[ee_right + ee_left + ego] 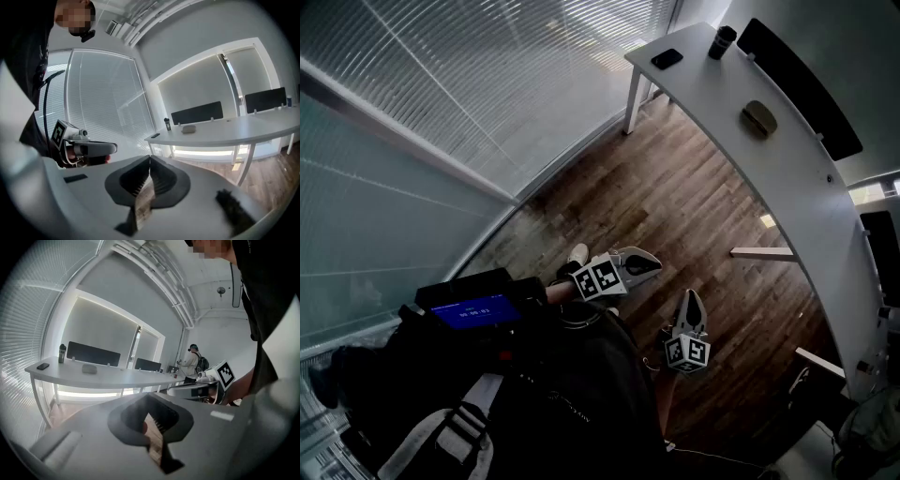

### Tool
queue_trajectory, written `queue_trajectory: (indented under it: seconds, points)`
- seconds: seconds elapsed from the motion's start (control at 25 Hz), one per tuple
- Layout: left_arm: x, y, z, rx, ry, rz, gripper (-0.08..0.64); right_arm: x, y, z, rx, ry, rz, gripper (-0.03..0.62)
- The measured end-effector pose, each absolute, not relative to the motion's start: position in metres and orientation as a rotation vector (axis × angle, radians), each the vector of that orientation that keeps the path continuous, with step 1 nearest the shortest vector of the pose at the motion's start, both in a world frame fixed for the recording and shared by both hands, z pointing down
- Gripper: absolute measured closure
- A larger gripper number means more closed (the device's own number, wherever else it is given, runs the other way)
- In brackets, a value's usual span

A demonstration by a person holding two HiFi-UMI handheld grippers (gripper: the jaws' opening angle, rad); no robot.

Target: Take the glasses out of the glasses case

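Observation:
The glasses case point(758, 118), a small grey-olive oval, lies closed on the long white table point(787, 178), far from both grippers. It also shows as a small lump, the case point(89, 368) in the left gripper view and the case point(189, 128) in the right gripper view. My left gripper point(652, 263) and right gripper point(692, 302) hang over the wooden floor, close to my body. Both are shut with nothing held: the left gripper point(150, 404) and the right gripper point(150, 161) have their jaws meeting at the tip.
A phone point(666, 58) and a dark bottle point(723, 42) stand at the table's far end, beside a black divider screen point(797, 84). Window blinds point(487, 84) line the left wall. Another person point(192, 364) with a backpack stands at the back.

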State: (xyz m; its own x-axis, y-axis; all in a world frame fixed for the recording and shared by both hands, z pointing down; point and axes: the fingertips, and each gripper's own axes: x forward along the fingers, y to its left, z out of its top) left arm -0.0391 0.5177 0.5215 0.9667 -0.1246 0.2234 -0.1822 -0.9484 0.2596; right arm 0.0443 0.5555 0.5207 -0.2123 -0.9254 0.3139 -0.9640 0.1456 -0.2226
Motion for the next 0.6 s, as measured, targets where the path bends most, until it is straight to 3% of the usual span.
queue_trajectory:
  seconds: [0.6]
  points:
    - [-0.115,0.433,0.52,2.822,-0.384,0.261,0.554,-0.04,0.469,0.511,1.757,-2.358,0.598,0.586]
